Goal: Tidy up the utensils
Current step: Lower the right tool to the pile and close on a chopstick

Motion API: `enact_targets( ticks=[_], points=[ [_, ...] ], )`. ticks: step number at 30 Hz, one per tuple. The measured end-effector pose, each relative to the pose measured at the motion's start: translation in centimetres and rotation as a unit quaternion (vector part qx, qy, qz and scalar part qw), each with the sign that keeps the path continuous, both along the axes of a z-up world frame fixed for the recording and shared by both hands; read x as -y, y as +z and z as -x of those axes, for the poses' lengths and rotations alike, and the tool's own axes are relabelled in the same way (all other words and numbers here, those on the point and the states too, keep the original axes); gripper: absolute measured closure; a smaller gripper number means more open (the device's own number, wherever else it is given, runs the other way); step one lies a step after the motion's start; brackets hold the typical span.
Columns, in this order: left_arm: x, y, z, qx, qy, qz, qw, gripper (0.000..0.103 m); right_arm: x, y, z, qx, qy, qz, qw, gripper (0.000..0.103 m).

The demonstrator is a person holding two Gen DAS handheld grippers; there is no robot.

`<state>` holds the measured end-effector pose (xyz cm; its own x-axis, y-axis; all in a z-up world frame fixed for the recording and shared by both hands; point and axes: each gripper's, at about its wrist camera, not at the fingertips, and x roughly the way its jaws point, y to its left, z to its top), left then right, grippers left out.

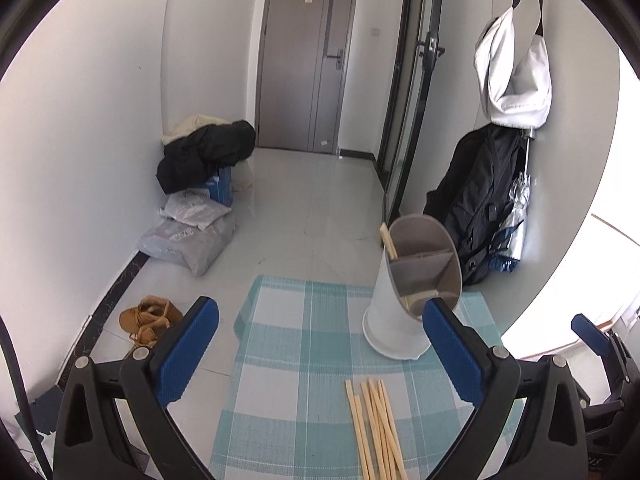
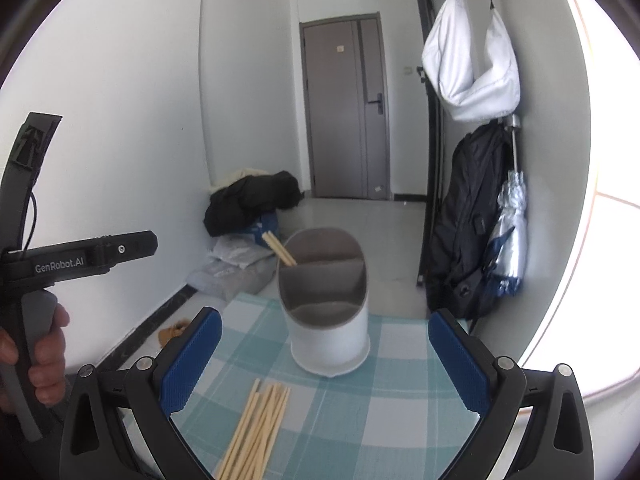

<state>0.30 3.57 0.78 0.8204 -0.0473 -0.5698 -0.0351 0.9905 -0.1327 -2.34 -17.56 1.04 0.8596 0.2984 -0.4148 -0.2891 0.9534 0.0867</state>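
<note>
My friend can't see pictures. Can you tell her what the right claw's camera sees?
A white round utensil holder with grey dividers stands on a blue-and-white checked cloth, with a couple of wooden chopsticks poking out. More loose wooden chopsticks lie on the cloth in front, between the open right claw's blue fingers.

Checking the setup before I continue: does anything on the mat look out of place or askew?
Mostly tidy. A loose bundle of chopsticks lies on the checked mat in front of the white holder, not in it. A few chopsticks already lean in its far left compartment. Nothing is spilled.
</note>
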Motion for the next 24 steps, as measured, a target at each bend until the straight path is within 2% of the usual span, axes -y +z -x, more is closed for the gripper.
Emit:
enact_targets(
  ticks=[3, 5, 8, 11, 14, 15, 17, 22, 24],
  points=[
    [-1.1, -1.7, 0.1, -0.006, 0.025, 0.018, 0.9995, 0.003, -0.1, -0.8, 0.0, -0.006, 0.005, -0.001, 1.000, 0.000],
    [-1.8, -3.2, -0.2, -0.029, 0.028, 0.034, 0.9986, 0.003, -0.1, -1.4, -0.3, -0.016, 0.012, 0.000, 1.000, 0.000],
    [-2.1, -4.4, -0.8, -0.067, 0.025, 0.043, 0.9965, 0.003, -0.4, -2.9, -1.1, -0.044, 0.020, 0.005, 0.999, 0.000],
    [-2.0, -4.6, -1.2, -0.075, 0.023, 0.039, 0.9961, 0.003, -1.1, -4.6, -1.8, -0.083, 0.024, 0.012, 0.996, 0.000],
    [-2.5, -5.1, -1.7, -0.085, 0.033, 0.037, 0.9951, 0.003, -2.2, -6.1, -2.6, -0.122, 0.051, 0.018, 0.991, 0.008],
    [-2.8, -5.2, -1.9, -0.090, 0.040, 0.039, 0.9944, 0.003, -2.8, -6.6, -2.9, -0.136, 0.067, 0.026, 0.988, 0.018],
    [-3.7, -5.4, -2.3, -0.097, 0.051, 0.055, 0.9924, 0.003, -4.1, -7.7, -3.4, -0.158, 0.097, 0.049, 0.981, 0.030],
    [-5.2, -5.9, -3.3, -0.113, 0.070, 0.075, 0.9882, 0.003, -5.4, -9.9, -5.2, -0.211, 0.114, 0.060, 0.969, 0.030],
    [-5.7, -6.2, -3.6, -0.122, 0.076, 0.083, 0.9861, 0.003, -5.9, -10.7, -6.0, -0.229, 0.114, 0.070, 0.964, 0.039]
  ],
)
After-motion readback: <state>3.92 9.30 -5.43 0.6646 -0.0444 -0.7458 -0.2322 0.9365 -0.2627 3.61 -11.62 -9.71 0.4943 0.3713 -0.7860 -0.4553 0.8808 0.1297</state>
